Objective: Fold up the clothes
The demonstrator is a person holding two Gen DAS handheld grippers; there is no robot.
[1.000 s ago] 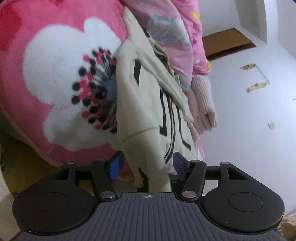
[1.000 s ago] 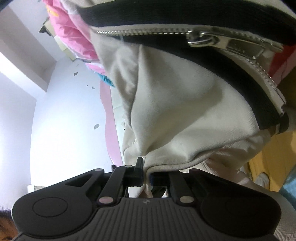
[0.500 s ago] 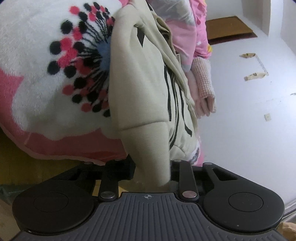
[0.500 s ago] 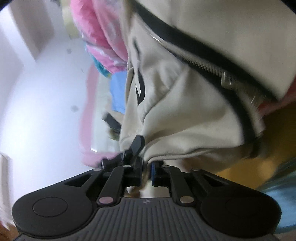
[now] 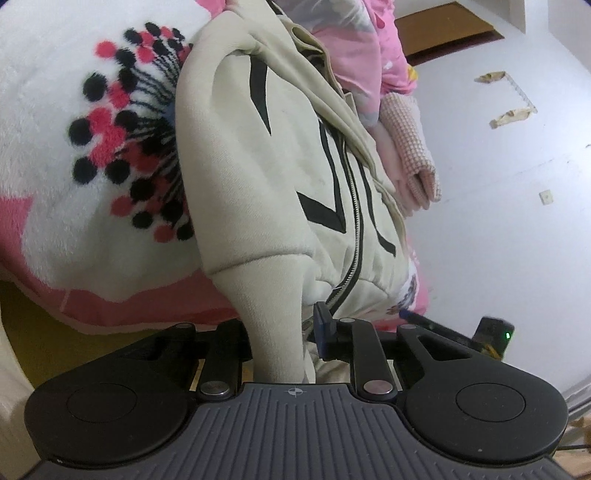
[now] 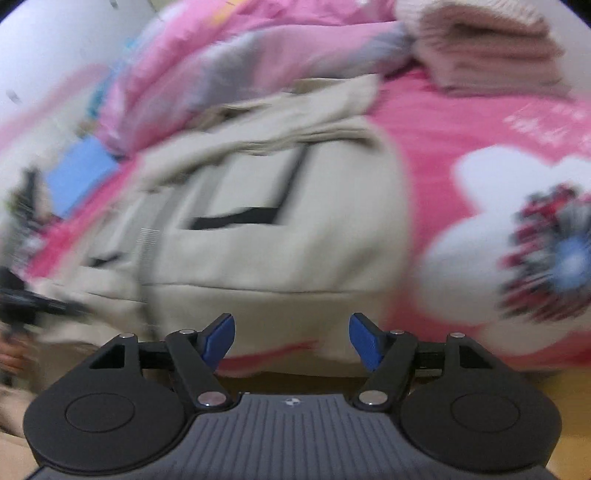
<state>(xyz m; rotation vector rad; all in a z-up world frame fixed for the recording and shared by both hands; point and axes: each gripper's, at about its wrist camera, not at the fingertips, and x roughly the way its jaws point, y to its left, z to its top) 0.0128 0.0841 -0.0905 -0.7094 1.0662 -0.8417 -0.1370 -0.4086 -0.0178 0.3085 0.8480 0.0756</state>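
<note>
Jacket [image 5: 258,177] cuff sits pinched between your closing left gripper's [image 5: 284,332] jaws; your right gripper [image 6: 291,341] is opening empty. It hovers just short of the jacket's hem.

A pink flowered blanket [image 5: 92,184] is covering the bed. A brown board [image 5: 447,29] is lying on the white floor [image 5: 517,221].

A cream zip-up hooded jacket [image 5: 258,177] carries black angular stripes. The fleece blanket [image 5: 74,184] beneath it is pink with a white flower and black-and-red dots. The folded knit towel [image 5: 410,147] is pale pink waffle-checked.
</note>
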